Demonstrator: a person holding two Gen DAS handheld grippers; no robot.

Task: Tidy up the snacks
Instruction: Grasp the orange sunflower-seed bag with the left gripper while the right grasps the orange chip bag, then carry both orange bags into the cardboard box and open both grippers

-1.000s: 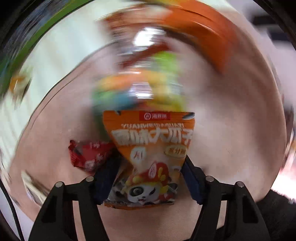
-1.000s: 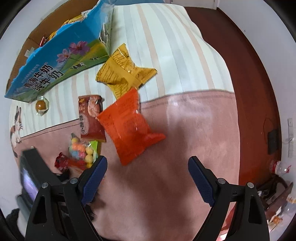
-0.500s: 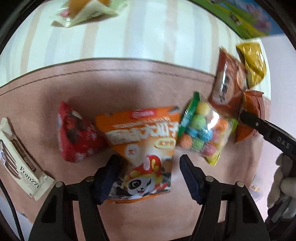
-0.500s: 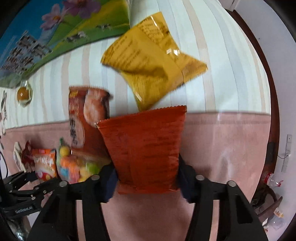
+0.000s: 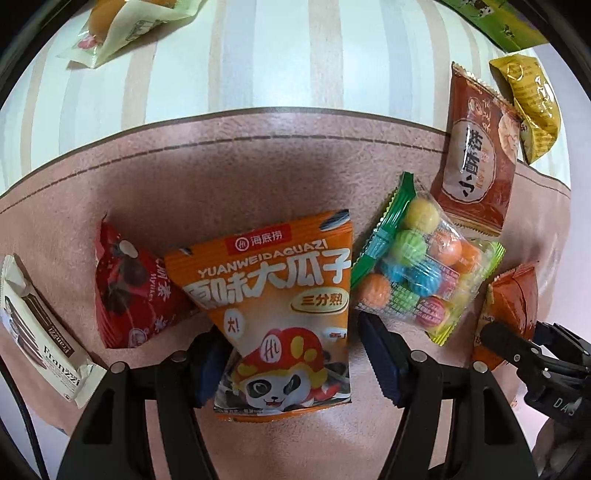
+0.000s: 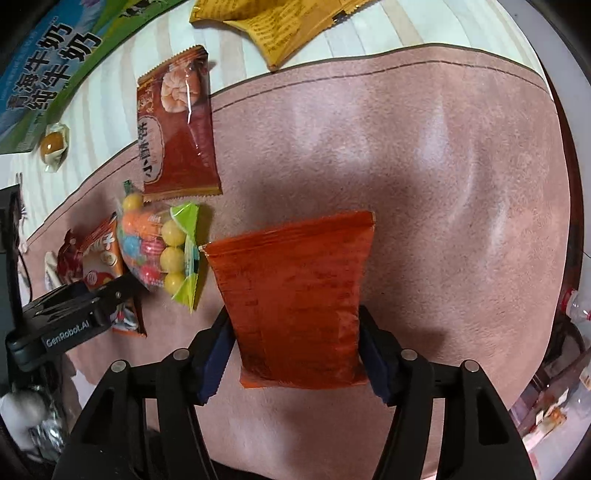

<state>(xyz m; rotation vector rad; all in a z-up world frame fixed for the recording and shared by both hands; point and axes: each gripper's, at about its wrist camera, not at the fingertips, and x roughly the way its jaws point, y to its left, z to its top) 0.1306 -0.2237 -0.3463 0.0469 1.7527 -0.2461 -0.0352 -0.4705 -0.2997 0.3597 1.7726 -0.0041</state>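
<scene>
My left gripper [image 5: 291, 363] straddles an orange panda seed packet [image 5: 280, 306] lying on the pink mat; the jaws stand slightly apart from its sides, open. My right gripper [image 6: 295, 350] is shut on a plain orange-red snack bag [image 6: 299, 295], pinching its lower sides. A bag of coloured gum balls [image 5: 424, 273] lies right of the seed packet, also in the right wrist view [image 6: 159, 247]. A red packet [image 5: 129, 291] lies to its left. The right gripper shows in the left wrist view [image 5: 535, 354].
A brown prawn snack bag [image 6: 173, 129], a yellow bag [image 6: 280, 29] and a small wrapped cake [image 6: 53, 146] lie near a blue-green milk carton box [image 6: 51, 55]. A white Franzzi wafer pack [image 5: 40, 332] lies at the left. The pink mat [image 6: 424, 166] spreads right.
My right gripper has closed on the orange-red bag and drawn it toward the gum balls. My left gripper has set the seed packet down and its jaws have opened a little.
</scene>
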